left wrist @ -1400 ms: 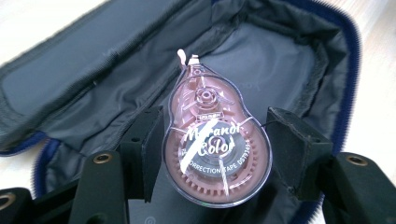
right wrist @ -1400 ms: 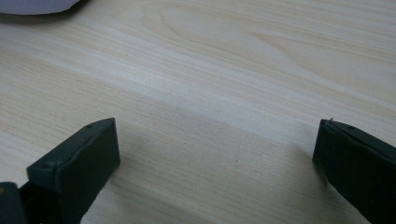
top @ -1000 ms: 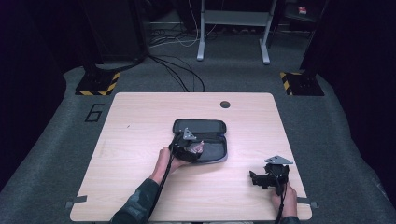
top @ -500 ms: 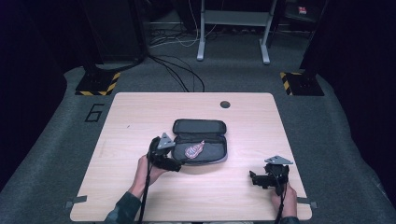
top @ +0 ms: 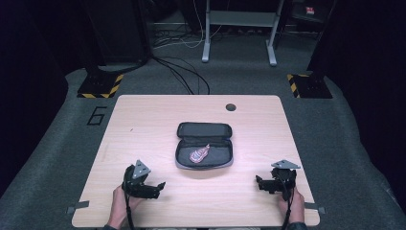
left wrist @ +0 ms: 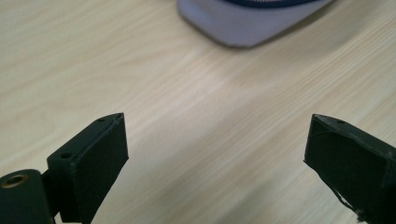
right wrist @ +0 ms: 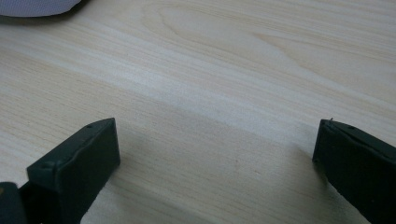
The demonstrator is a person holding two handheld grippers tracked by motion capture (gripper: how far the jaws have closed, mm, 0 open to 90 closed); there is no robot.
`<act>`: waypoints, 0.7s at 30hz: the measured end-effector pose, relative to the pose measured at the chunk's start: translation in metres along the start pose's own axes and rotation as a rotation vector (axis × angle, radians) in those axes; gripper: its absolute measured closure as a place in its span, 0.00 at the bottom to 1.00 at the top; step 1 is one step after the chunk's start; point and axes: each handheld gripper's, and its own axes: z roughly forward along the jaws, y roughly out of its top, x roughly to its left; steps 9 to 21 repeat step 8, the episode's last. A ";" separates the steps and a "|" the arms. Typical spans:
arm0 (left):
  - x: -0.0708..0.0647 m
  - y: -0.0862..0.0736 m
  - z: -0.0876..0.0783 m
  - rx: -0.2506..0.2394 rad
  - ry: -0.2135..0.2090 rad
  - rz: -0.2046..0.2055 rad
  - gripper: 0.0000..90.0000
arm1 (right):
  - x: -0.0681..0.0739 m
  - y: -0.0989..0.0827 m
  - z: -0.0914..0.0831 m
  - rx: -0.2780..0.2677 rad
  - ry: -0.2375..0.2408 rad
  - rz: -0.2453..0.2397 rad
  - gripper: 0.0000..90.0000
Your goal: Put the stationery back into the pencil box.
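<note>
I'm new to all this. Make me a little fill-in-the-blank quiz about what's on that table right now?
1. The zip case in the middle of the table lies ____.
2. A small pinkish thing lies ____ the case.
3. The left gripper has its jaws ____, with nothing between them.
4. The right gripper hangs over bare ____.

Missing words: open; inside; open; wood

Case [left wrist: 252,21] cut off by top edge in left gripper view; a pale corner of it [right wrist: 37,7] clipped in right gripper view. Small pinkish item [top: 199,154] inside: too small to identify. Forearms cut at bottom edge.
</note>
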 end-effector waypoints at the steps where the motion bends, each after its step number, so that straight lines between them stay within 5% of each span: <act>1: 0.001 -0.003 0.000 0.008 0.002 -0.003 0.06 | 0.000 0.000 0.000 0.000 0.000 0.000 0.00; 8: 0.003 -0.021 0.001 0.039 0.045 -0.021 0.03 | 0.000 0.000 0.000 0.000 0.000 0.000 0.00; 21: 0.003 -0.021 0.001 0.039 0.045 -0.021 0.03 | 0.000 0.000 0.000 0.000 0.000 0.000 0.00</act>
